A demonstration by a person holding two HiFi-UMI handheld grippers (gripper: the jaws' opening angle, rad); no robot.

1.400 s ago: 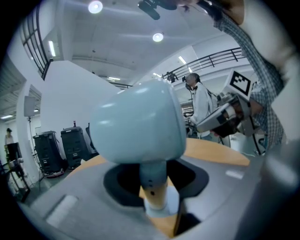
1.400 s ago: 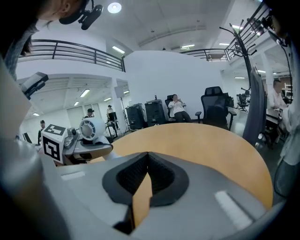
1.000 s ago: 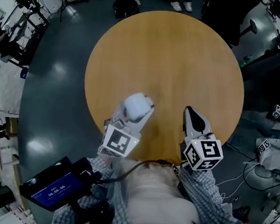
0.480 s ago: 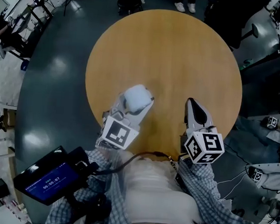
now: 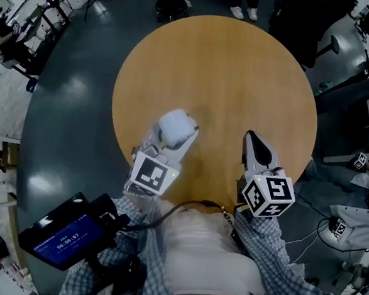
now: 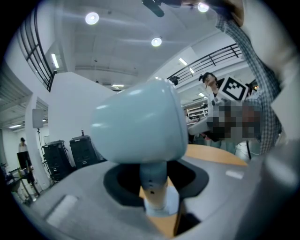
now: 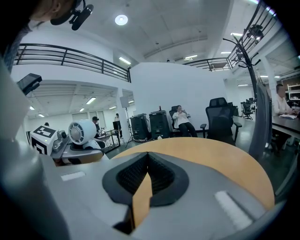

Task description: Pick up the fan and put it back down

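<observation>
A small white fan (image 5: 176,127) with a round head is on a short stem over the near left part of the round wooden table (image 5: 240,72). My left gripper (image 5: 171,144) is shut on that stem (image 6: 153,180), below the fan head (image 6: 138,124), which fills the left gripper view. The fan's base (image 6: 161,206) shows low between the jaws, and I cannot tell whether it touches the wood. My right gripper (image 5: 251,142) rests to the right, shut with nothing in it (image 7: 147,157). From the right gripper view the fan (image 7: 82,131) faces me at far left.
A dark tablet (image 5: 64,239) hangs by the person's left side, below the table edge. Beyond the table stand an office chair (image 7: 219,117), black equipment cases (image 7: 150,124), a seated person and a coat stand pole (image 7: 258,93). Dark floor surrounds the table.
The left gripper and the fan have shifted slightly farther from the person and a little left. The right gripper has stayed where it was.
</observation>
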